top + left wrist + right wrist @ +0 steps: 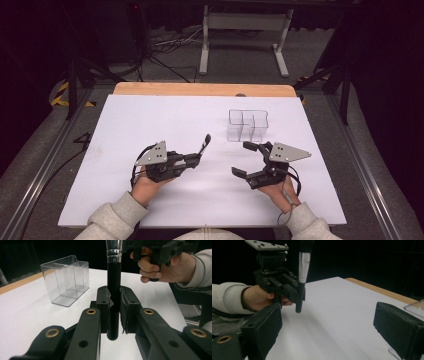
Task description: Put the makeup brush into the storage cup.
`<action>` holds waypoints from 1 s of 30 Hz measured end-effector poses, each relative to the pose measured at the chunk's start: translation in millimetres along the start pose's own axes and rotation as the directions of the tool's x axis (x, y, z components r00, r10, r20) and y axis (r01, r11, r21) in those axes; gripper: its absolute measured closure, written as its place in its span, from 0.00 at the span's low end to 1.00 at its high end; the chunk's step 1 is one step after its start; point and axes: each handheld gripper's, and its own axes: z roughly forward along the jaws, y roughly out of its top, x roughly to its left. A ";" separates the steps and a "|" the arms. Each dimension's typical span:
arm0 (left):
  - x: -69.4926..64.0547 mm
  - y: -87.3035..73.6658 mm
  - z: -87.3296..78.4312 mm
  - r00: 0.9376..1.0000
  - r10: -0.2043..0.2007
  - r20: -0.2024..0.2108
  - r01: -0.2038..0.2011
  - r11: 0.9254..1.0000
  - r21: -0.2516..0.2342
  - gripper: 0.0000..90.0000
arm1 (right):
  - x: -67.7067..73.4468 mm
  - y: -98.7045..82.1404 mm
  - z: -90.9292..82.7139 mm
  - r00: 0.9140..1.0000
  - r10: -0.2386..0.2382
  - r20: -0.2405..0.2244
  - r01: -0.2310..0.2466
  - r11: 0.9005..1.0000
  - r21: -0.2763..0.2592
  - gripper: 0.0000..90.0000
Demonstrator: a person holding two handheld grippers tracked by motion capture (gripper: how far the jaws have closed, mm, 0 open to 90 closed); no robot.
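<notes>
Brush point(113, 290) clamped upright in left gripper point(114, 302); silver ferrule visible.

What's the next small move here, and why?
Probably carry the brush over to the clear box. The left gripper is clamped on its black handle, the brush stands upright, and the right gripper is open with nothing between its jaws.

A white table point(150, 120) with a wooden far edge is standing on grey carpet point(310, 55); cables point(170, 42) are trailing under a white frame point(245, 22).
</notes>
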 end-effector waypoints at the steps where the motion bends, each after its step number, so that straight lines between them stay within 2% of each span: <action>1: -0.4 -0.2 0.4 1.000 0.001 -0.003 -0.001 1.000 0.003 0.87 | 1.3 2.9 3.7 1.000 -0.002 -0.007 0.002 1.000 -0.002 0.11; 12: -4.2 -1.2 5.1 1.000 0.006 0.006 -0.006 1.000 0.009 0.87 | 13.8 24.5 35.7 0.997 -0.023 -0.068 0.022 1.000 -0.006 0.23; 21: -7.8 -1.0 7.8 1.000 0.010 0.019 -0.011 1.000 0.013 0.87 | 18.1 28.9 56.5 0.995 -0.014 -0.102 0.015 1.000 0.008 0.37; 25: -8.2 -1.1 8.1 1.000 0.012 0.018 -0.012 1.000 0.010 0.87 | 18.4 29.5 59.9 0.994 -0.008 -0.106 0.009 1.000 0.008 0.42; 26: -8.1 -1.0 8.0 1.000 0.015 0.020 -0.015 1.000 0.011 0.87 | 18.5 30.3 62.9 0.993 0.003 -0.118 -0.002 1.000 0.008 0.49; 30: -8.3 -1.4 8.2 1.000 0.013 0.019 -0.013 1.000 0.011 0.87 | 19.6 30.6 66.4 0.991 0.008 -0.134 -0.006 1.000 0.016 0.60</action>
